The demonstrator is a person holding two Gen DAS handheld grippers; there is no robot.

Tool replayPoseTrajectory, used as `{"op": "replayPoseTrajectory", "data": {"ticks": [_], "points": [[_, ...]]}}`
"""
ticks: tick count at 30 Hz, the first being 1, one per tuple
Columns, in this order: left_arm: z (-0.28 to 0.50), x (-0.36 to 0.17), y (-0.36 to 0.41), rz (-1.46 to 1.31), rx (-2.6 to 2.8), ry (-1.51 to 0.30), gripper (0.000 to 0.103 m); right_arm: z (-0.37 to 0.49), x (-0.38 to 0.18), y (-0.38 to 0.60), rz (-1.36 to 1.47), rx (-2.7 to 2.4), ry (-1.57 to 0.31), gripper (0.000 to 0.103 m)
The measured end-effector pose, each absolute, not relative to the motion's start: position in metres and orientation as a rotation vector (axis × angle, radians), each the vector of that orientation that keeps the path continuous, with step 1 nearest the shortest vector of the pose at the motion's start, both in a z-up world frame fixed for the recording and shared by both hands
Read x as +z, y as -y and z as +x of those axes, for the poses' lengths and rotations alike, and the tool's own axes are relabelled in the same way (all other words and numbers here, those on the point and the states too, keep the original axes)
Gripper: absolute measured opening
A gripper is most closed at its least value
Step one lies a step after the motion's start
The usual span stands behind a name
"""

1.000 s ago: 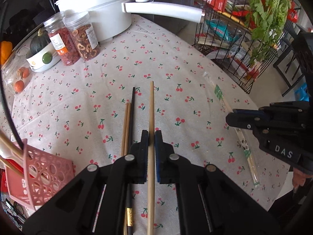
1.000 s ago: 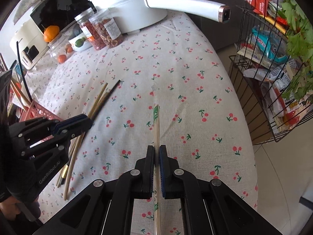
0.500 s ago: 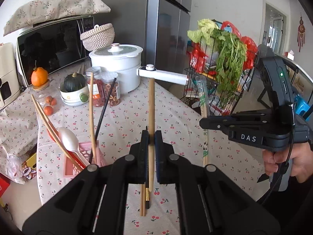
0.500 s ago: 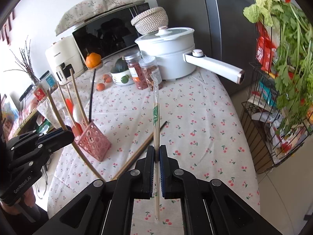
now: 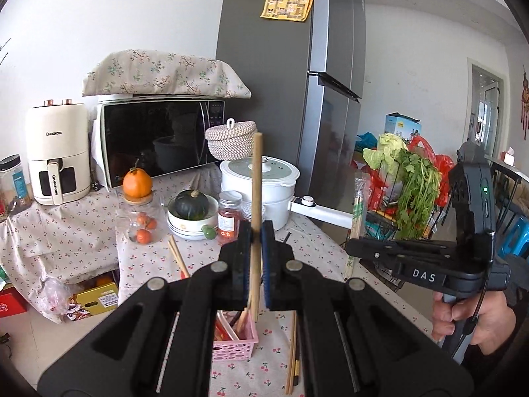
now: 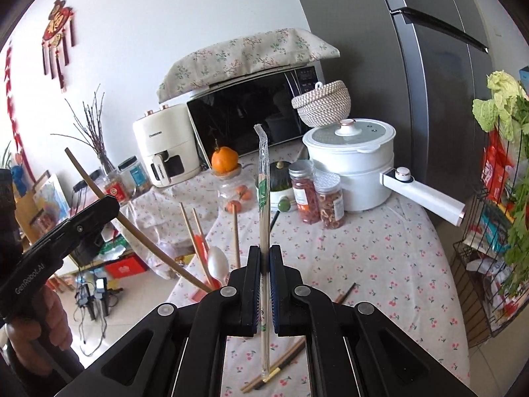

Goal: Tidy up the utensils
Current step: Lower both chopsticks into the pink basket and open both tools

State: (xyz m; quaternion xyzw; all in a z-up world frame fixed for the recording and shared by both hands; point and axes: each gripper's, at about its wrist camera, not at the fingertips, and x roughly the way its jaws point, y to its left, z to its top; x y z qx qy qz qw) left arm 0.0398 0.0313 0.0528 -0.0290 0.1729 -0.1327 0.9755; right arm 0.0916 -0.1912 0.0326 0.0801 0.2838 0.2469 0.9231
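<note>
Left wrist view: left tongs [image 5: 257, 231] clamped on a single plain light-wood chopstick [image 5: 256, 178], held near upright; its top stands well above the pads, its lower end hangs just above a pink perforated plastic utensil basket [image 5: 235, 344] directly below the tongs. Basket holds red and pale utensils, details hidden behind the tongs. On the cherry-print cloth of the counter [image 5: 317, 248], just right of the basket, a loose pair of chopsticks, one wooden, one dark [image 5: 292, 350]. Beyond the tongs: a white lidded electric pot with a long handle [image 5: 264, 185], a red-filled clear jar [image 5: 228, 218], a white bowl with a dark green squash [image 5: 191, 211]. Right of the tongs, the right tongs [image 5: 350, 246] show side-on, a hand [image 5: 469, 317] on the grip, a plastic-sleeved pair of disposable chopsticks [image 5: 357, 211] standing up through them.

Right wrist view: right tongs [image 6: 264, 258] pressed together on the sleeved chopsticks [image 6: 263, 198], upright, sleeve tip bent at the top, lower end hanging below the pads. Left of them, the left tongs [image 6: 110, 203] grip the wooden chopstick [image 6: 142, 235], slanted, its low end beside a white spoon [image 6: 218, 261] and other chopsticks standing where the basket sits, the basket itself hidden. Loose chopsticks [image 6: 284, 360] lie on the counter [image 6: 380, 258] below the right tongs.
</note>
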Motion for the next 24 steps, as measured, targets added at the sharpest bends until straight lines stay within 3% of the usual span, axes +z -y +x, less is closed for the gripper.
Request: {"op": "replayPoseTrajectory", "data": {"ticks": [17,19,21,24], "points": [[0.084,-0.007,-0.051,-0.065,-0.198,-0.525,0.01,0.106,0.028,0.15,0.201,0.547,-0.489,0.005],[0.083,-0.007,-0.054,-0.084,-0.198,-0.536,0.032,0.107,0.027,0.146,0.203,0.553,-0.477,0.005],[0.078,-0.003,-0.058,-0.101,-0.187,-0.52,0.071,0.107,0.026,0.143,0.202,0.561,-0.463,0.005],[0.073,0.002,-0.066,-0.102,-0.155,-0.52,0.089,0.108,0.026,0.14,0.198,0.57,-0.443,0.005]]}}
